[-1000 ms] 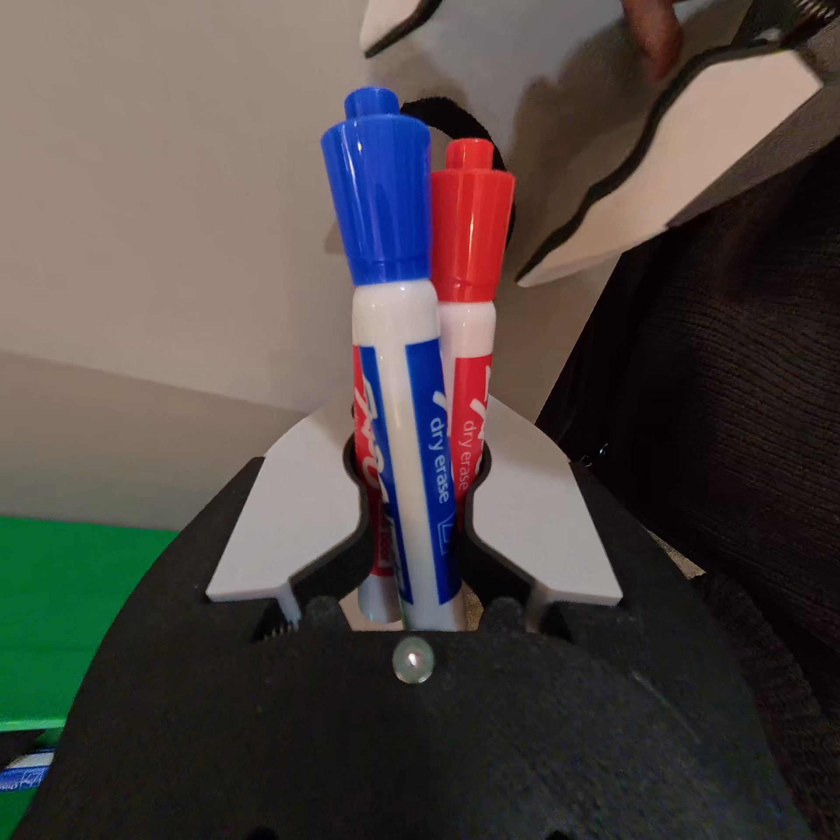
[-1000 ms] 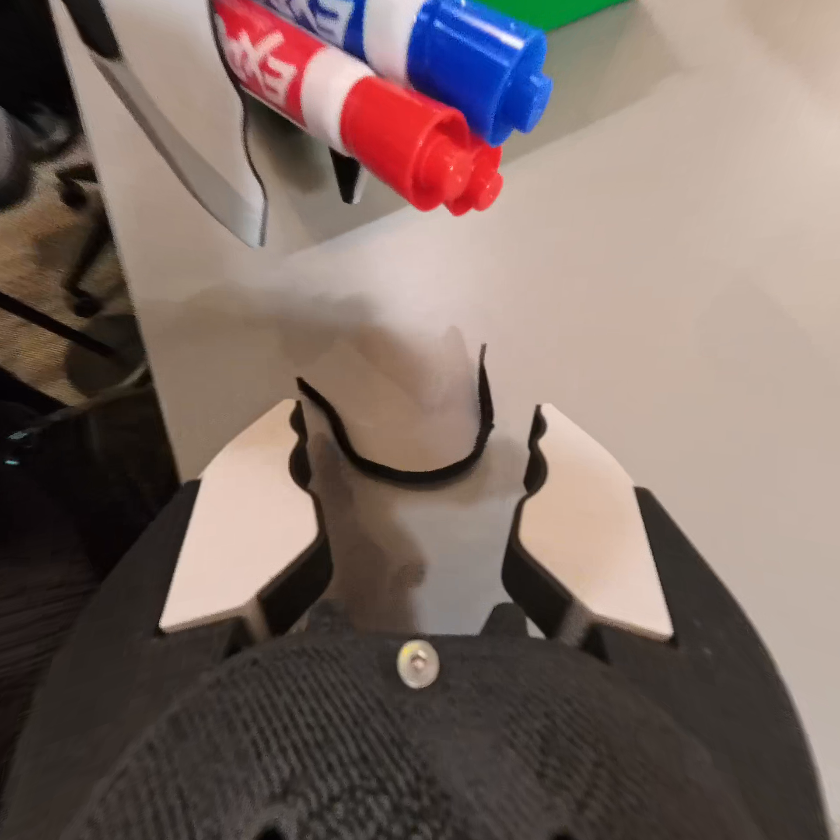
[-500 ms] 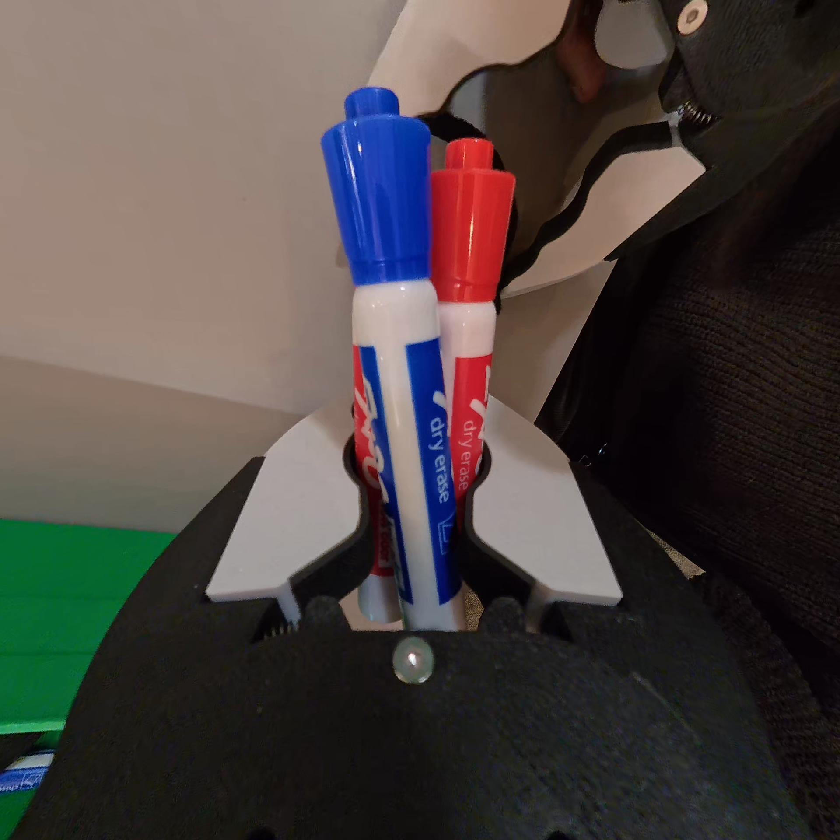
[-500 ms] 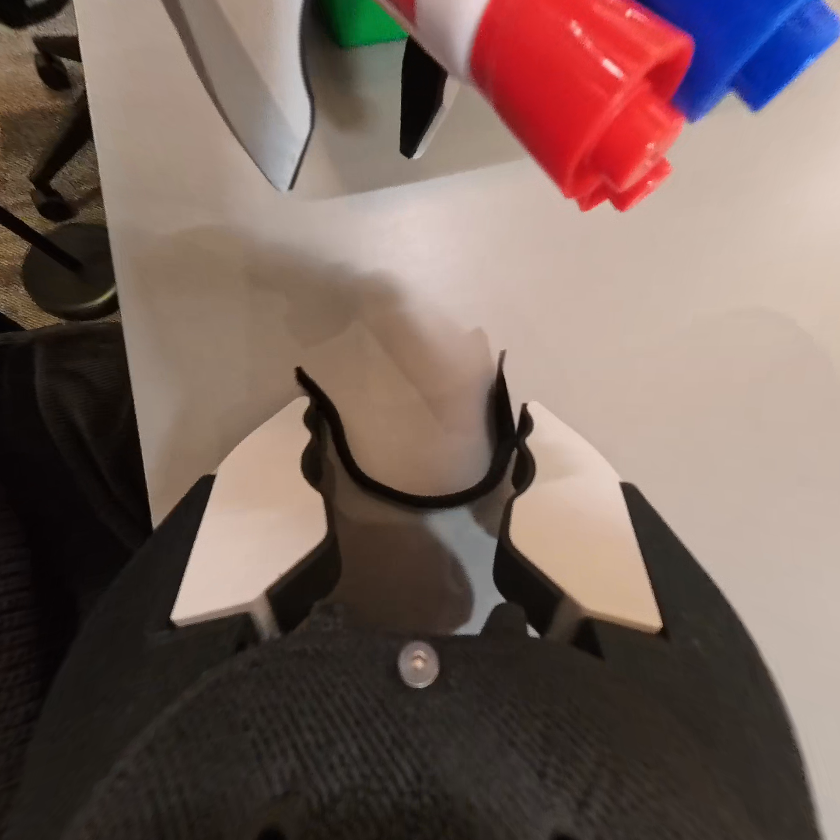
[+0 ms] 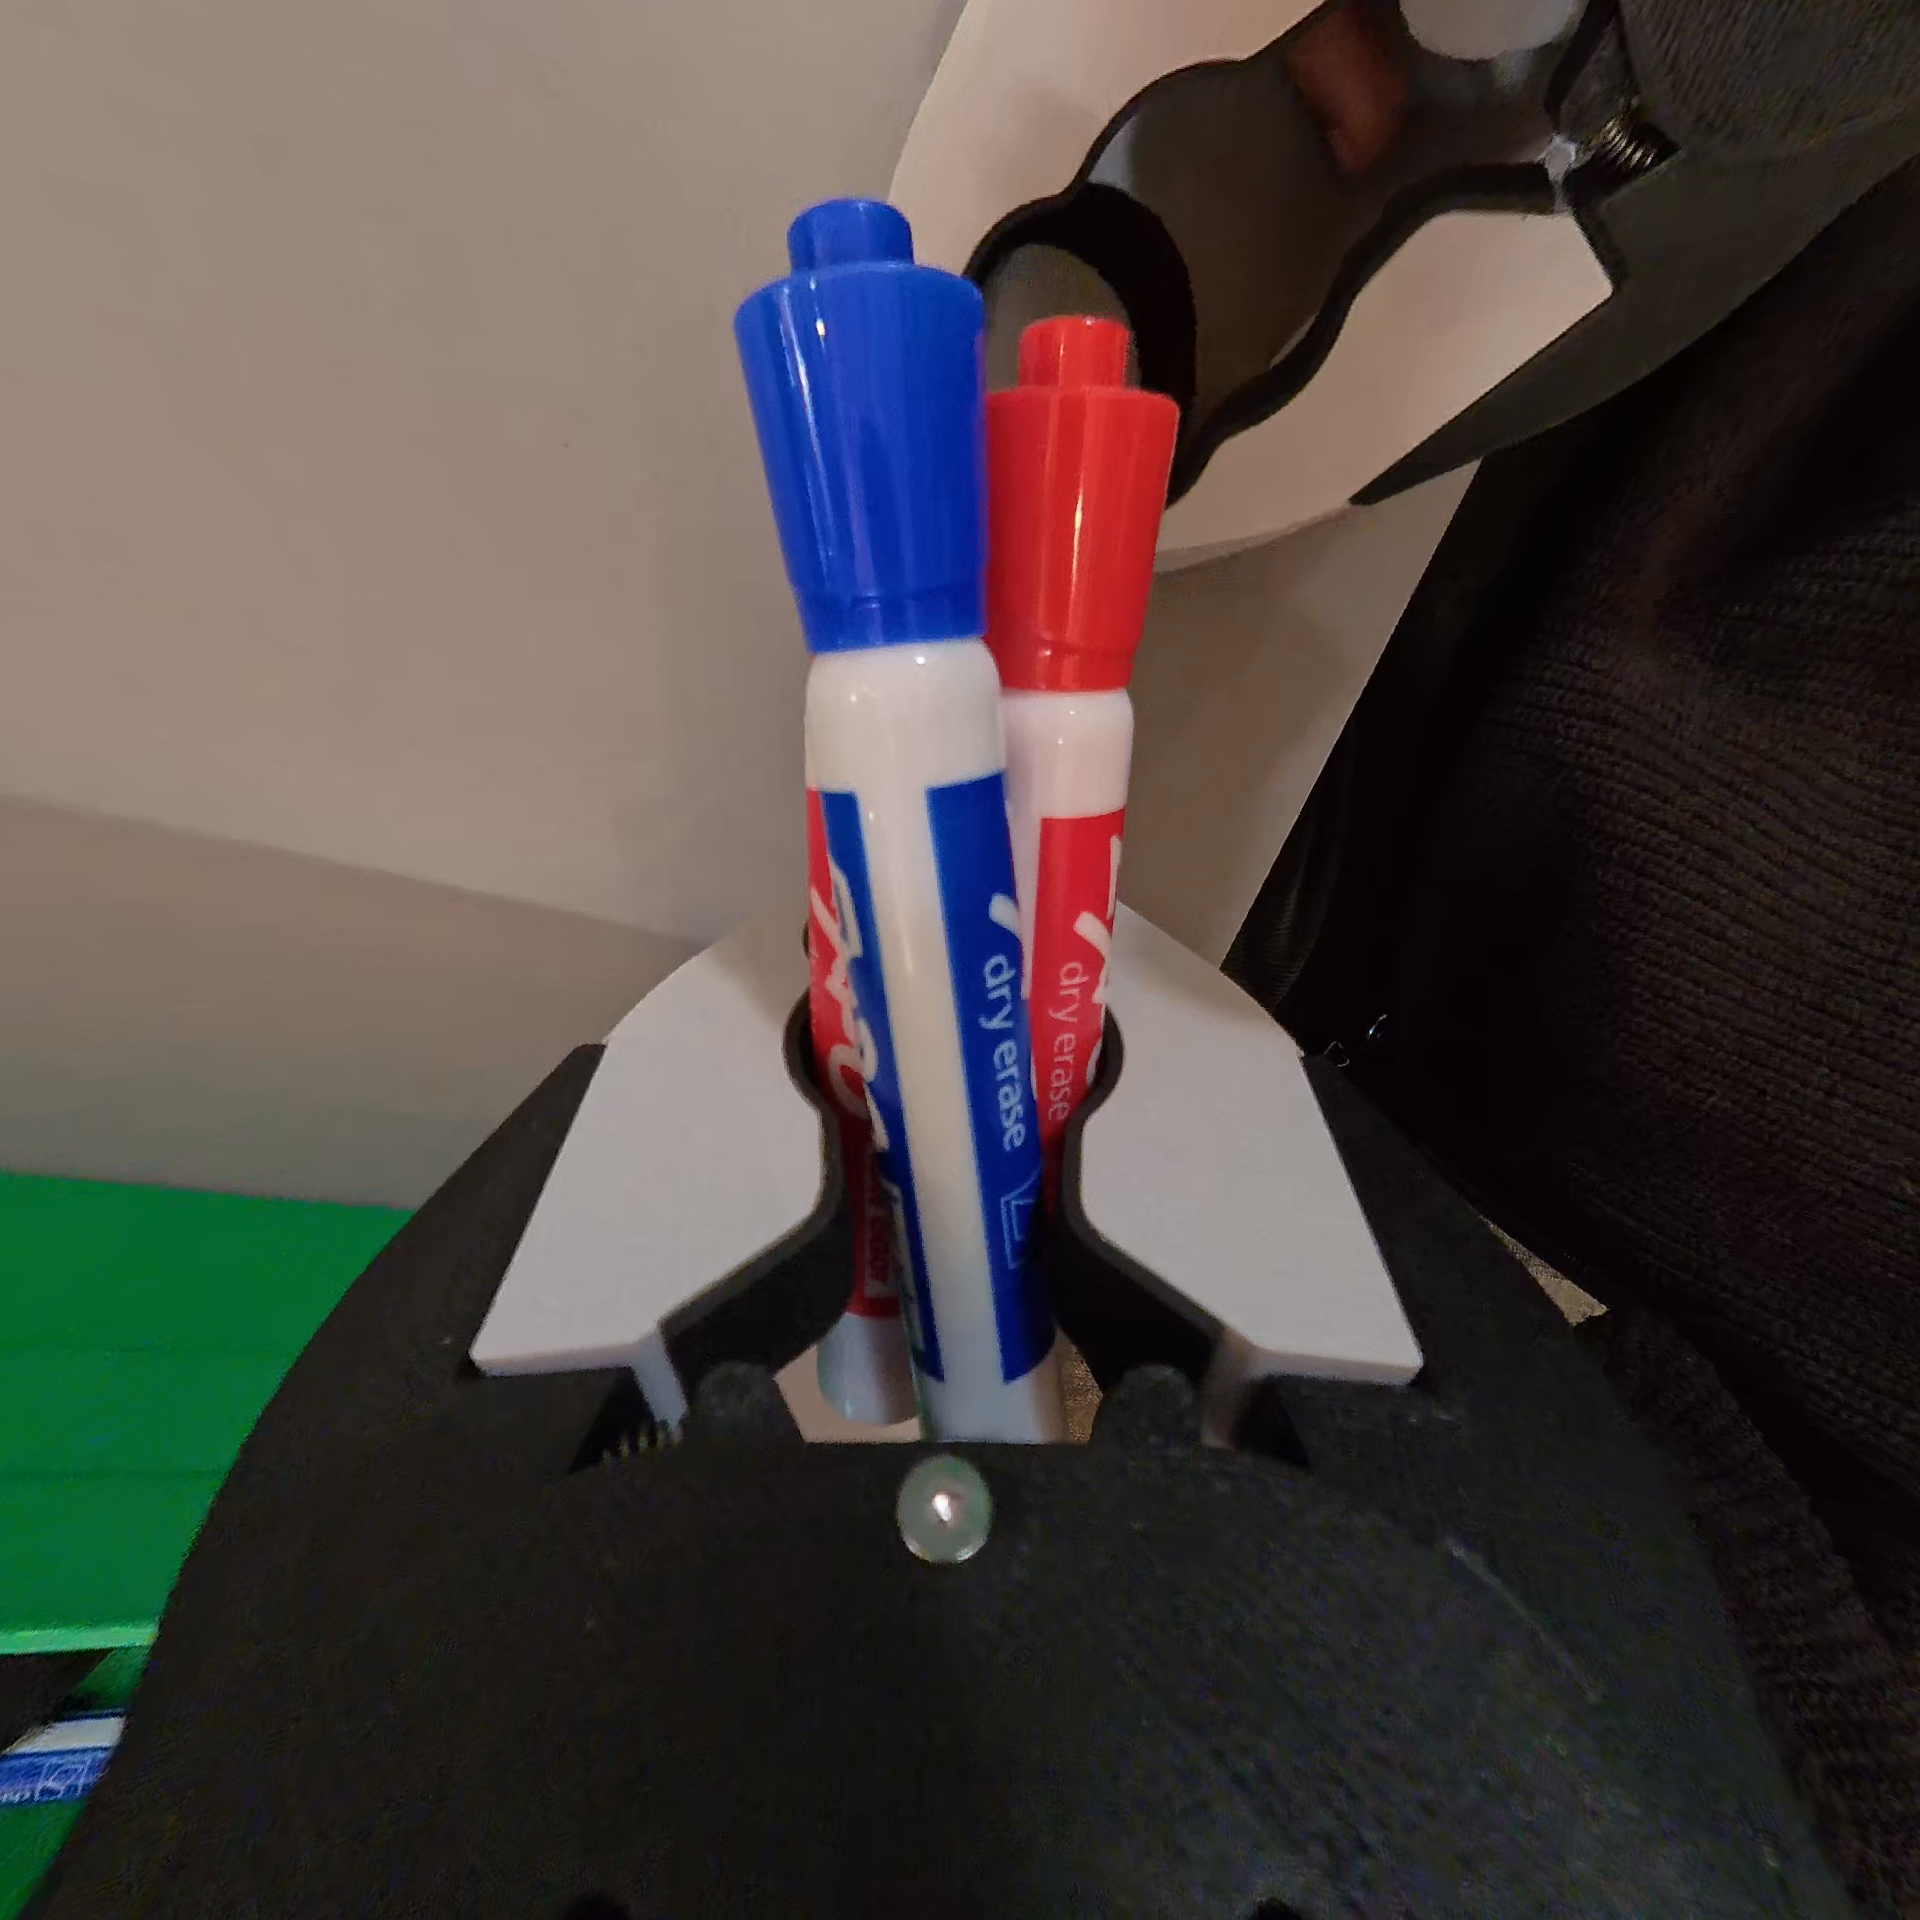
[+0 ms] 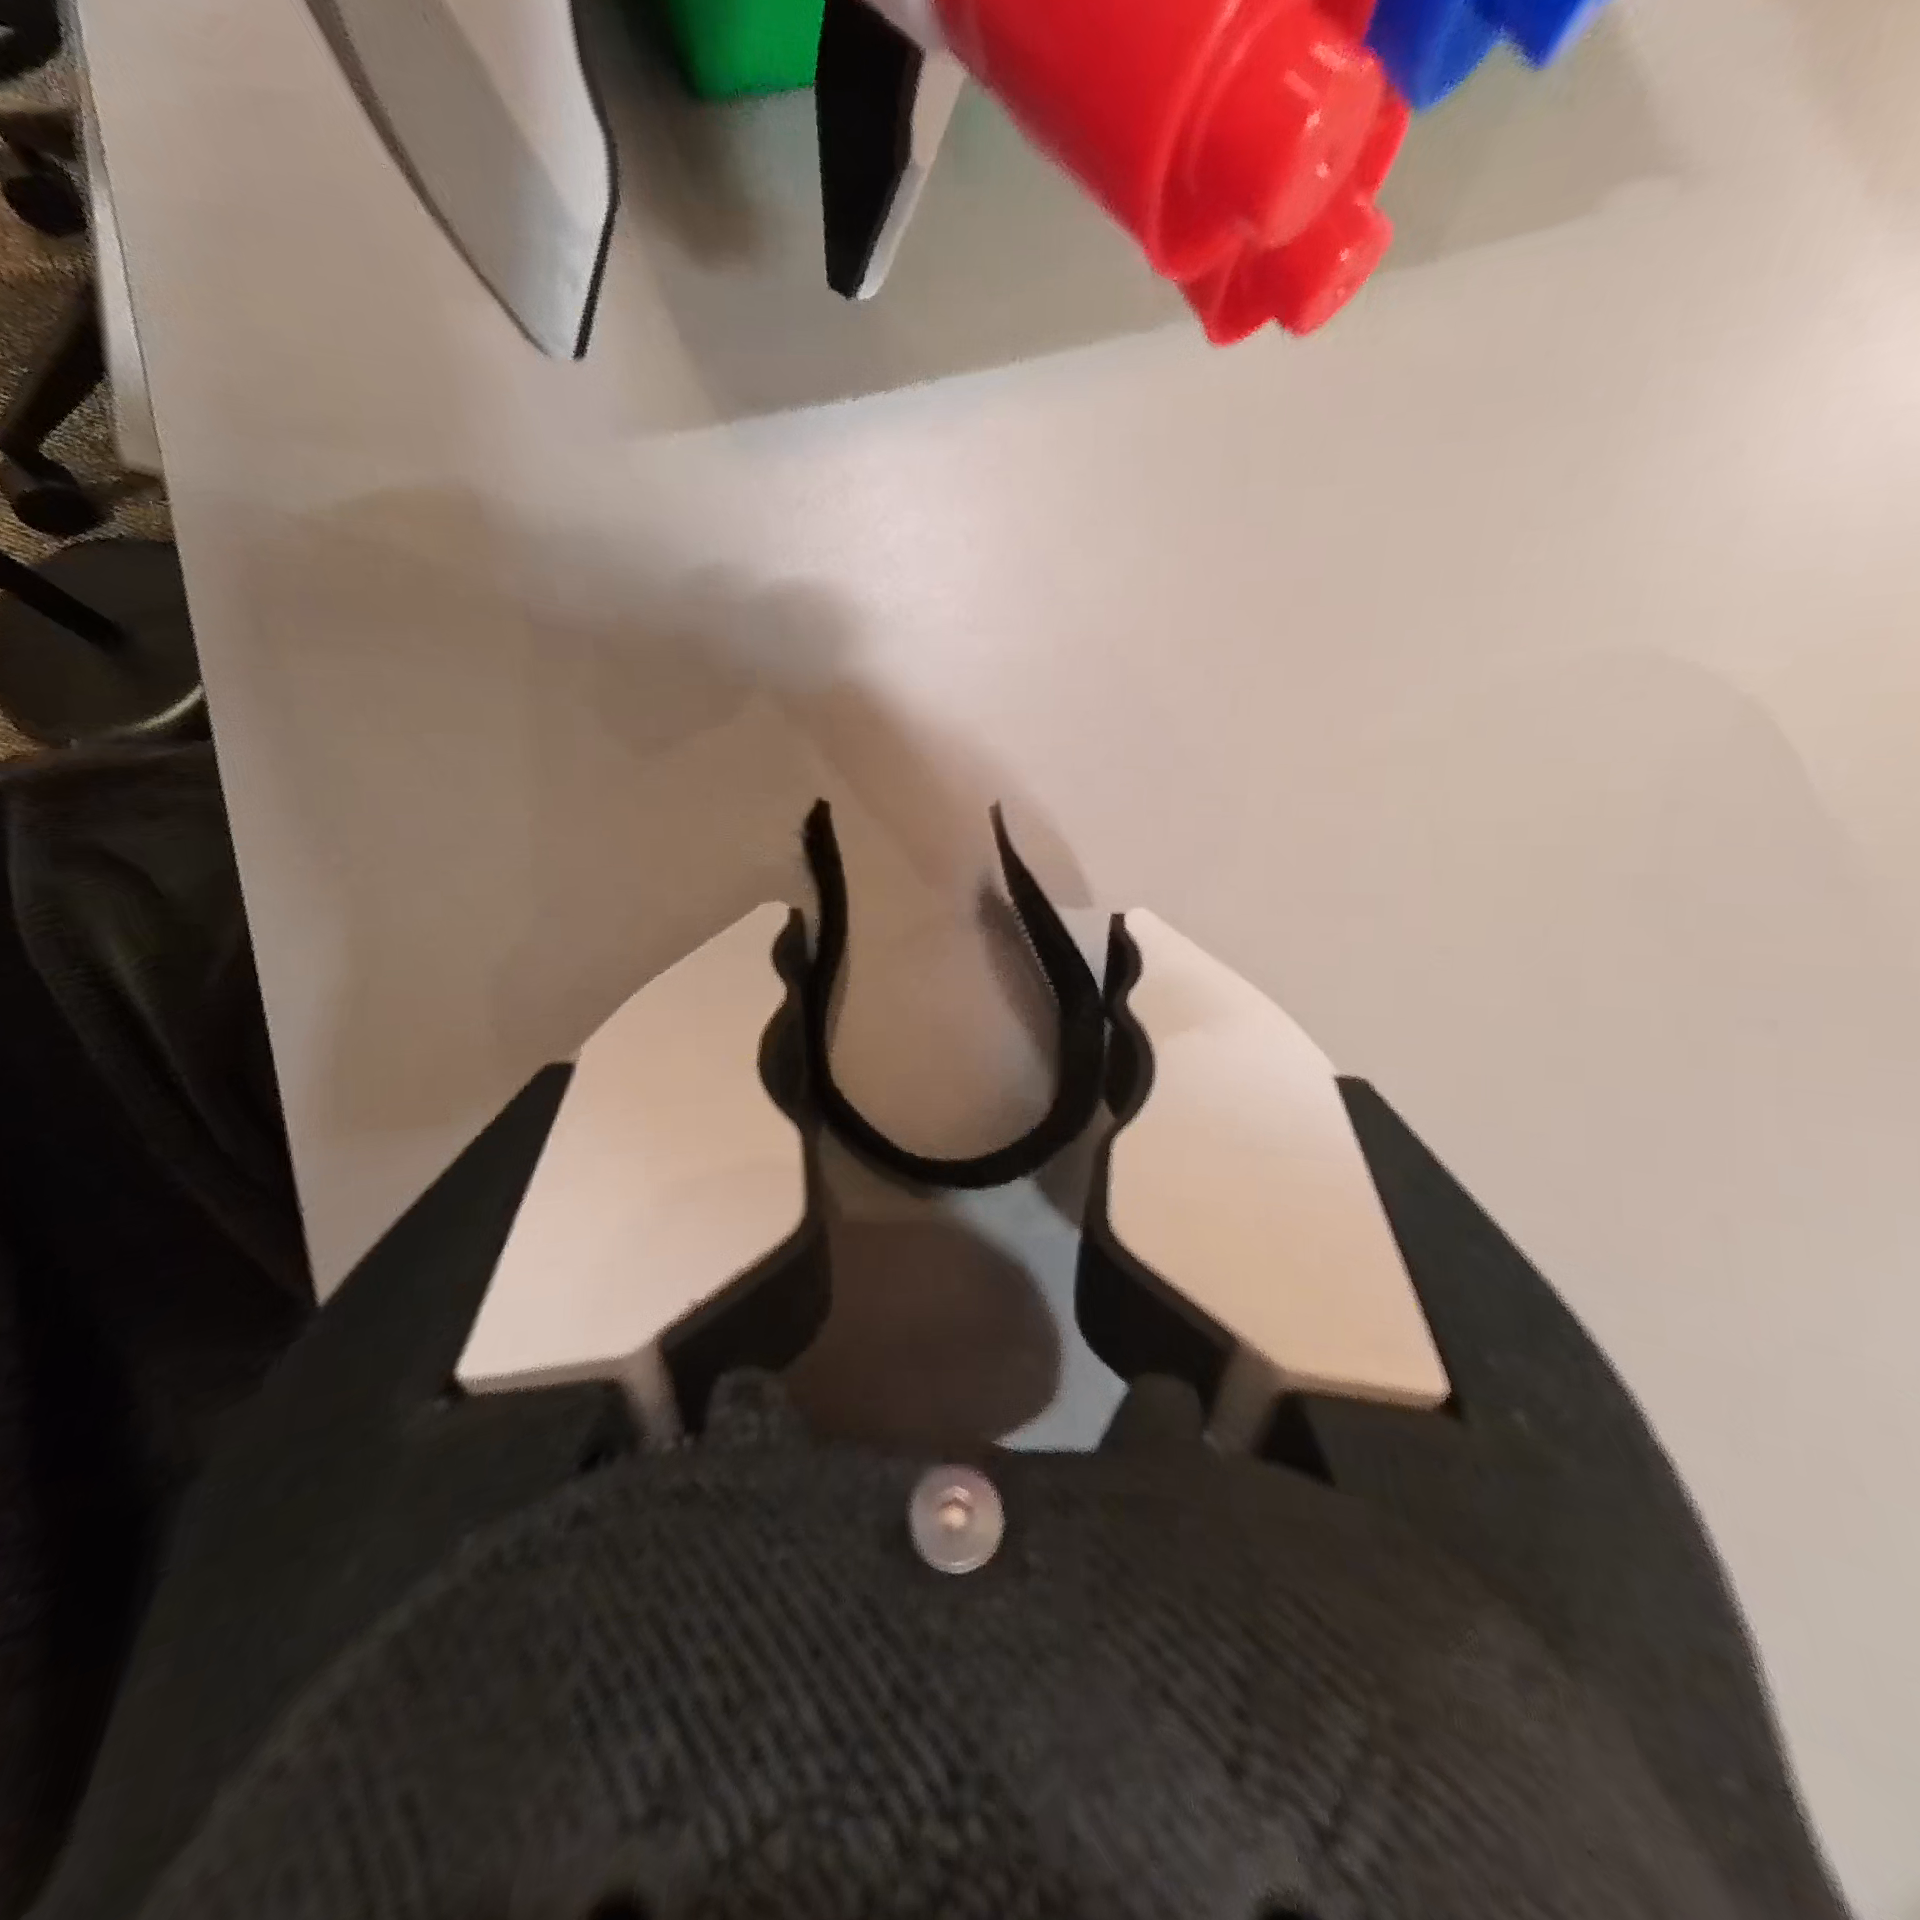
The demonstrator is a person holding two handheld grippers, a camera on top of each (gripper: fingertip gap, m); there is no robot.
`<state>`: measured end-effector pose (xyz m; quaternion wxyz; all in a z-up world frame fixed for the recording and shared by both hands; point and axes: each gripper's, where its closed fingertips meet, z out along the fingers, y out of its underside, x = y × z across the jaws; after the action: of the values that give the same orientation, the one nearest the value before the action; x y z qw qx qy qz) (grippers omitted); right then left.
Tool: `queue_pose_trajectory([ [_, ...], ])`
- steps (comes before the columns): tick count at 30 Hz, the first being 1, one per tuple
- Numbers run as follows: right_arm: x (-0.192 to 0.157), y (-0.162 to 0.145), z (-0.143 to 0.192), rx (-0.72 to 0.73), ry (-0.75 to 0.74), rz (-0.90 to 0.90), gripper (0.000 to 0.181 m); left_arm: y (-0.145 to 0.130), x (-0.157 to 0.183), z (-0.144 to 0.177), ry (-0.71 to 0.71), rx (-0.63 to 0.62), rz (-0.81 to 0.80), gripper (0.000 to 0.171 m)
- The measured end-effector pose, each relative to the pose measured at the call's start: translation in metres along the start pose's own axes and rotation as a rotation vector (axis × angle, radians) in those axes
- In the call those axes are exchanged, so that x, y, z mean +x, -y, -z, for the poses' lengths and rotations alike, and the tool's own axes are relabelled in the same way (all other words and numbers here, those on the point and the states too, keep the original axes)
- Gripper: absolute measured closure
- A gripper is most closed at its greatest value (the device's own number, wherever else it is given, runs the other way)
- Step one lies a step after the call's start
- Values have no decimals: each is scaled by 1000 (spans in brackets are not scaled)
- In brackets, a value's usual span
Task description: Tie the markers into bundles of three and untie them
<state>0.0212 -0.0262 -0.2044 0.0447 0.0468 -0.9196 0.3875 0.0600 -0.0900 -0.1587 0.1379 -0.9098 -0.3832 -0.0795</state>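
Observation:
My left gripper (image 5: 951, 966) is shut on two dry-erase markers held side by side, a blue one (image 5: 862, 468) and a red one (image 5: 1075, 540), caps pointing away. My right gripper (image 6: 951, 925) is shut on a black strap (image 6: 935, 1169), which is bent into a narrow U between its fingers. In the left wrist view the right gripper's fingers (image 5: 1455, 343) hold the strap's loop (image 5: 1169, 301) just beyond the red cap. In the right wrist view the red cap (image 6: 1247, 177) and blue cap (image 6: 1475, 42) hang at the top, above and right of the strap.
A white table (image 6: 1351, 727) lies below, with its left edge and a carpeted floor (image 6: 62, 468) beyond. A green box (image 5: 156, 1403) sits on the table. Another blue marker (image 5: 52, 1766) lies at lower left. A dark knit sleeve (image 5: 1610, 935) fills the right. About 10 cm separates my left fingertips from my right.
My right gripper has moved closer to the marker caps. Its fingers have narrowed, squeezing the strap from a wide curve into a tight U. The left gripper and markers have stayed still.

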Motion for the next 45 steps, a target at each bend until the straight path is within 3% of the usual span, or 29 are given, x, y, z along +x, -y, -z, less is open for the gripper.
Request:
queue_pose_trajectory([
  [8,14,7,18,117,13,-122,127,-2,-3,-4,-12,-3,8,128],
  [25,33,70,80,644,293,-564,129,9,9,-7,-65,29,-41,128],
  [33,33,77,83,709,350,-656,129,22,28,-7,-114,55,-106,128],
  [45,15,80,76,662,443,-652,130,26,34,-11,-128,49,-131,128],
])
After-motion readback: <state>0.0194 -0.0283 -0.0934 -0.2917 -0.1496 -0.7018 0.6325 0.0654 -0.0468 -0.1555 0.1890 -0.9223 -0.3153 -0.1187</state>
